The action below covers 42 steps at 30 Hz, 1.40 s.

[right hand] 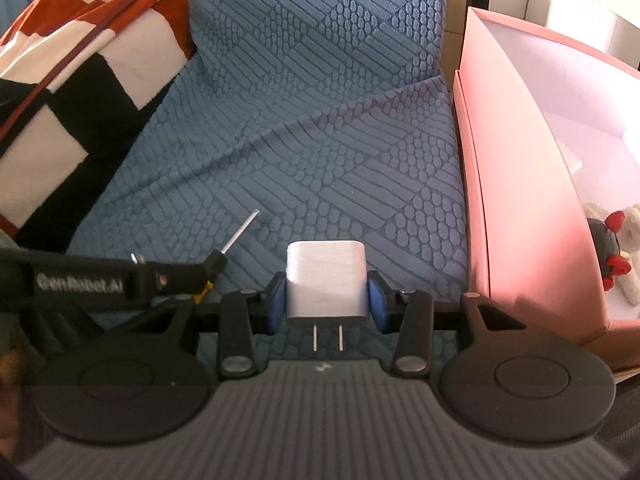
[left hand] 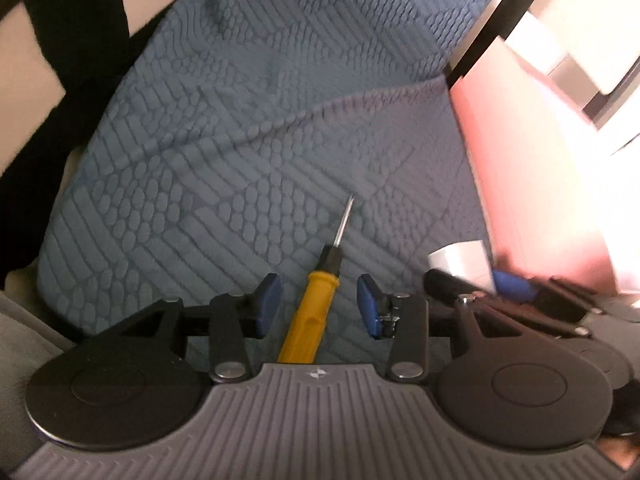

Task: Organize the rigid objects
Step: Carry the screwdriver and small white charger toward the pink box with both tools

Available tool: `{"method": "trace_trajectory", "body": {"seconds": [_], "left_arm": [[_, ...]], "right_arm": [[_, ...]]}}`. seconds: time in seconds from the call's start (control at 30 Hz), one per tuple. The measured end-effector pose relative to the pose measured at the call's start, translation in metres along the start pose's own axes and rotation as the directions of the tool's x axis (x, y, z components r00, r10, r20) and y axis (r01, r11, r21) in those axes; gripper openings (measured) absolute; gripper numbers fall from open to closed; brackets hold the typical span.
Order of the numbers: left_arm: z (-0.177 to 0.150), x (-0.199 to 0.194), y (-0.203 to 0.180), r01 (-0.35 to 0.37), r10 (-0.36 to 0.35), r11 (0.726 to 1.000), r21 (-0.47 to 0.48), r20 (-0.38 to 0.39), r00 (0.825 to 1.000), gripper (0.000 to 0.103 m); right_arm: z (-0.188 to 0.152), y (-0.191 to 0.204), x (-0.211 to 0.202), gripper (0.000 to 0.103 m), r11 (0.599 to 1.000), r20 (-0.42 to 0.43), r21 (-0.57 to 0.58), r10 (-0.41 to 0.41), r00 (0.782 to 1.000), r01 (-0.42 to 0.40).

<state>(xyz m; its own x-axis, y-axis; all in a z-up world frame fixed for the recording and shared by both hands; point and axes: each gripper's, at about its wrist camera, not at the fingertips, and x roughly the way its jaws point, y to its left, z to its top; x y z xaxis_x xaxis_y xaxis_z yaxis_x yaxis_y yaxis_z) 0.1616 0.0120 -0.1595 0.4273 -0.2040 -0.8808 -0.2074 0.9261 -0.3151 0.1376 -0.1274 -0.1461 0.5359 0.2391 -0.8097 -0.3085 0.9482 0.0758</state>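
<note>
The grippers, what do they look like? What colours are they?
Both look alike. The left gripper and the right gripper each have two blue pads on black jointed fingers with silver rivets. Behind them sit two round black discs and a grey ridged body with a small white logo. The right wrist view shows white lettering along the left gripper's black side. No cables or sleeves show.

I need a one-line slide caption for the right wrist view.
Right gripper clamps a white plastic wall charger above blue textured fabric, beside an open pink cardboard box.
</note>
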Motion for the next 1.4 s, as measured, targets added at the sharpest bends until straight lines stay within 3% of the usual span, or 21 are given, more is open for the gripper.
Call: {"method": "trace_trajectory", "body": {"seconds": [0.2, 0.27, 0.33, 0.57, 0.73, 0.9, 1.17, 1.4], "left_arm": [[-0.004, 0.007, -0.004, -0.024, 0.025, 0.999, 0.048, -0.021, 0.999, 0.047], [-0.005, 0.009, -0.01, -0.045, 0.045, 0.995, 0.085, -0.008, 0.999, 0.04], [-0.006, 0.01, -0.013, -0.061, 0.06, 0.992, 0.113, 0.007, 0.998, 0.026], [-0.003, 0.016, -0.019, -0.073, 0.066, 0.984, 0.164, 0.046, 0.997, 0.02], [0.003, 0.007, -0.007, -0.001, -0.003, 0.997, 0.075, 0.05, 0.999, 0.019], [0.012, -0.012, -0.002, 0.065, -0.066, 0.998, 0.014, 0.111, 0.992, 0.019], [0.022, -0.056, -0.005, 0.137, -0.128, 0.99, -0.027, 0.211, 0.969, 0.019], [0.018, -0.109, -0.015, 0.175, -0.158, 0.984, -0.034, 0.287, 0.945, 0.019]], "right_arm": [[-0.004, -0.003, 0.002, 0.045, 1.0, -0.019, 0.004, -0.018, 1.0, 0.018], [-0.005, -0.004, 0.003, 0.045, 1.0, -0.024, 0.007, -0.021, 0.999, 0.021], [-0.006, -0.005, 0.004, 0.045, 1.0, -0.029, 0.01, -0.023, 0.999, 0.024], [-0.008, -0.003, 0.006, 0.045, 0.999, -0.038, -0.007, -0.031, 0.999, 0.031], [-0.004, -0.001, -0.002, 0.045, 0.999, -0.02, -0.015, -0.035, 0.999, 0.034], [0.006, -0.003, -0.017, 0.045, 1.0, 0.005, 0.007, -0.024, 1.0, 0.024], [0.034, -0.004, -0.066, 0.045, 1.0, 0.112, 0.014, -0.01, 0.994, 0.009], [0.038, 0.009, -0.114, 0.045, 1.0, 0.196, -0.022, 0.024, 0.98, -0.021]]}}
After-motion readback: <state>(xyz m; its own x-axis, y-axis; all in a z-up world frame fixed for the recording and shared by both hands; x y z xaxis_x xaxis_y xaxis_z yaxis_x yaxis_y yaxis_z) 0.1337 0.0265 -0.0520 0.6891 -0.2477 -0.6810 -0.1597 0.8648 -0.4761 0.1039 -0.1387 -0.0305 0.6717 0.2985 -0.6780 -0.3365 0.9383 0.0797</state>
